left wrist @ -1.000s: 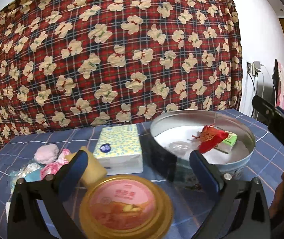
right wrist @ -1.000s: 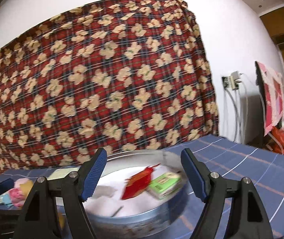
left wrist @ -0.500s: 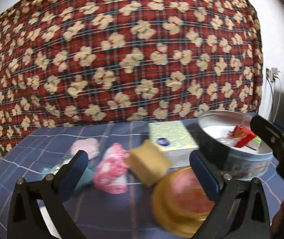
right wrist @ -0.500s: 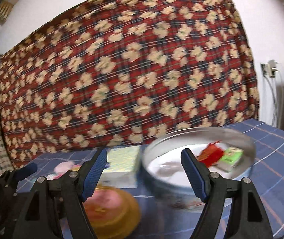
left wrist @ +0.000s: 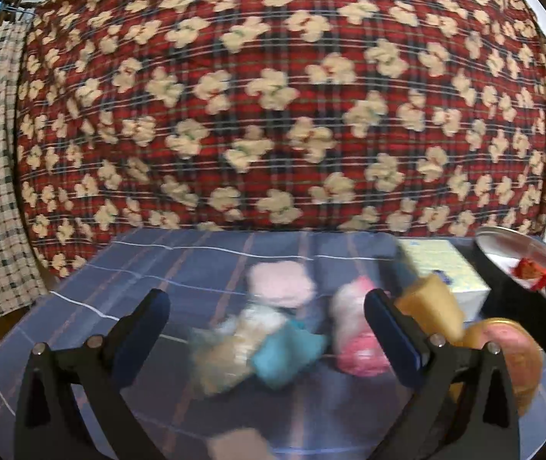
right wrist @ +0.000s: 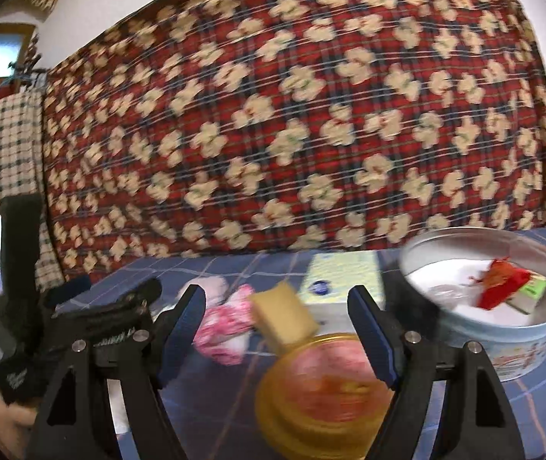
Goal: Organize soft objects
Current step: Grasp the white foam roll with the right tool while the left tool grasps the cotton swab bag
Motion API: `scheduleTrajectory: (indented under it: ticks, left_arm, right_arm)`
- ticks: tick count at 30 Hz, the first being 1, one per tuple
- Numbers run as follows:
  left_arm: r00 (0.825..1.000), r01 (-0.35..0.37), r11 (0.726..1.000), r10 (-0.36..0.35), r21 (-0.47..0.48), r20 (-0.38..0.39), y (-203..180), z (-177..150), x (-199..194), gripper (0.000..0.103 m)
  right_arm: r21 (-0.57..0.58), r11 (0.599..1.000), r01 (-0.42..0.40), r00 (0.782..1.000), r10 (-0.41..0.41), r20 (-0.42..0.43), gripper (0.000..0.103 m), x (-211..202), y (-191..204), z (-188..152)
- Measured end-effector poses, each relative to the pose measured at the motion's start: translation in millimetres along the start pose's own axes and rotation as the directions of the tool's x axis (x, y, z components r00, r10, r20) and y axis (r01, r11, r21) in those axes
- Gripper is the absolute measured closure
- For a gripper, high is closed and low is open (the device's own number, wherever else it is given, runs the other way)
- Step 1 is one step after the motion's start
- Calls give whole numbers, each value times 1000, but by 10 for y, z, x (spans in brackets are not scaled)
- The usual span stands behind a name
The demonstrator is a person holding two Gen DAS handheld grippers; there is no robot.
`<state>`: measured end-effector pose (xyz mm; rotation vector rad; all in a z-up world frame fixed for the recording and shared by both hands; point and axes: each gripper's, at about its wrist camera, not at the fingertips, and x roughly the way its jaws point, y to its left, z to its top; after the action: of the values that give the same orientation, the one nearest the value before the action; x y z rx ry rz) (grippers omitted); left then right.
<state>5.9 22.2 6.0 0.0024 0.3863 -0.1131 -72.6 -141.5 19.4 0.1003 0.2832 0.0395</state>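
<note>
Left tool [left wrist: 265, 329]: we carry it spread apart, empty, over blurred soft items, teal bundle [left wrist: 288, 356] and pink-white cloth [left wrist: 357, 341], on the blue-checked counter [left wrist: 181, 264]. Right tool [right wrist: 276, 329]: apart, empty. Round tin [right wrist: 502, 329] sits right. We judge: steady first, centre on one item, pinch gently.

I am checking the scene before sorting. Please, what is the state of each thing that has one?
Left gripper: open, empty.
Right gripper: open, empty.
Round metal tin: open, with a red pouch and a green packet inside.
Tissue pack: lying flat.
Yellow sponge: tilted.
</note>
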Motion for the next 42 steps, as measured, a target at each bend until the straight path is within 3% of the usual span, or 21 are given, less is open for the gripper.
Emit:
scheduleTrajectory:
  ticks: [5, 8, 11, 16, 19, 22, 24, 29, 31, 33, 35, 37, 40, 42]
  left_arm:
    - [997, -77, 997, 77, -16, -18, 421, 40, 114, 0]
    - [990, -133, 990, 130, -49, -58, 736, 36, 219, 0]
    - [983, -172, 982, 165, -84, -85, 984, 29, 288, 0]
    - [972, -215, 971, 202, -103, -121, 1229, -11, 371, 0]
    - [971, -211, 971, 194, -114, -143, 1263, -30, 406, 0]
    - [973, -194, 976, 179, -98, -143, 1227, -31, 417, 0]
    - [974, -185, 980, 173, -78, -147, 1187, -31, 428, 0]
    - [972, -173, 983, 162, -52, -171, 1137, -33, 467, 0]
    - [971, -167, 985, 156, -45, -179, 1122, -37, 477, 0]
    - [971, -157, 987, 148, -38, -186, 1100, -39, 488, 0]
    - [971, -148, 989, 139, -28, -192, 1075, -43, 498, 0]
    - [972, -132, 991, 126, -15, -197, 1044, -49, 507, 0]
    - [975, -99, 995, 101, 22, -198, 958, -47, 514, 0]
    - [975, -70, 996, 80, 53, -206, 887, -46, 536, 0]
  right_arm:
    - [-51, 995, -90, 993, 86, -80, 24, 146, 324, -54]
    - [-68, 984, -166, 978, 156, -142, 24, 243, 512, -87]
    - [-79, 966, -246, 945, 220, -243, 24, 388, 711, -141]
    - [-109, 927, -360, 861, 285, -422, 25, 649, 1109, -308]
    - [-119, 913, -391, 817, 285, -501, 43, 782, 1274, -398]
    - [-103, 908, -406, 759, 273, -591, 61, 942, 1351, -512]
    - [-78, 907, -414, 727, 278, -628, 64, 1013, 1347, -560]
    - [-72, 894, -443, 716, 305, -628, 70, 994, 1298, -551]
    - [-67, 895, -441, 733, 316, -603, 71, 943, 1217, -500]
    - [-58, 904, -424, 774, 329, -541, 71, 860, 1094, -405]
    - [-75, 923, -377, 849, 311, -427, 71, 743, 898, -255]
    - [-95, 945, -314, 909, 270, -318, 71, 625, 720, -126]
    - [-106, 968, -227, 957, 202, -207, 71, 496, 504, -11]
    - [-108, 975, -193, 969, 172, -180, 71, 450, 404, 19]
